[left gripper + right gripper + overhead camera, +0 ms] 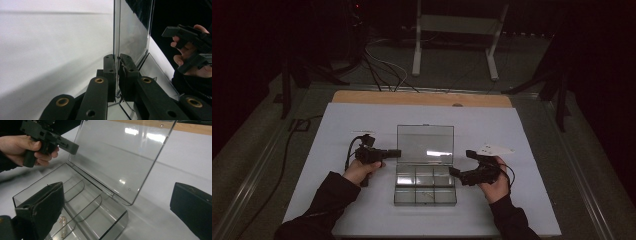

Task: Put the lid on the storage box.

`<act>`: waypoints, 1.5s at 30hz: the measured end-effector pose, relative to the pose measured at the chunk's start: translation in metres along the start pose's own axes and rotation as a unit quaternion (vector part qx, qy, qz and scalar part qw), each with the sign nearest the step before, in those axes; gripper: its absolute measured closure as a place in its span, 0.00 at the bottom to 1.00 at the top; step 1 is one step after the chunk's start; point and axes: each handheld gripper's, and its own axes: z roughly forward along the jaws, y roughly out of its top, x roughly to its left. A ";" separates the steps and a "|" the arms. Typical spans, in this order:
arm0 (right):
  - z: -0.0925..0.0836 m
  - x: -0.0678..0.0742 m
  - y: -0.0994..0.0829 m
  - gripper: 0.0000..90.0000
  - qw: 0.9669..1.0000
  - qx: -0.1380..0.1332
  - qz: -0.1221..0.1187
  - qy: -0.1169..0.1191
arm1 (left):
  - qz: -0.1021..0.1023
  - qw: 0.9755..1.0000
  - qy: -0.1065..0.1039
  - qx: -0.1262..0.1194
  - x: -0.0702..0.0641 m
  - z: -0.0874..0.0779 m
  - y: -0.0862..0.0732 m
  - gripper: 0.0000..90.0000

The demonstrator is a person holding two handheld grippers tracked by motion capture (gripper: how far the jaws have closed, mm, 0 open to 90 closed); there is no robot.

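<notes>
While left gripper [117, 62] pinches lid [425, 142], white paper [495, 149] nearby

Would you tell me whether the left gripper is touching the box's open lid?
Touching: the left gripper view shows the left gripper shut on the clear lid edge.

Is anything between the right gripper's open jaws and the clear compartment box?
Nothing visible. The right gripper, jaws open, sits just off the right edge of the compartment box with bare table sheet around it. The left gripper is shut on the upright lid.
</notes>
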 end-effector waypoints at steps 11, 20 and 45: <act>-0.001 0.000 0.000 0.00 1.000 -0.003 0.003 0.002 | 0.053 0.998 0.019 0.002 -0.008 -0.003 -0.001 0.96; -0.004 0.000 0.000 0.00 1.000 -0.014 0.014 0.008 | 0.109 0.994 0.026 -0.005 -0.012 -0.006 -0.004 0.96; -0.008 0.007 -0.003 0.00 0.998 0.005 0.027 0.054 | 0.255 0.965 0.045 -0.026 -0.023 -0.011 -0.014 0.97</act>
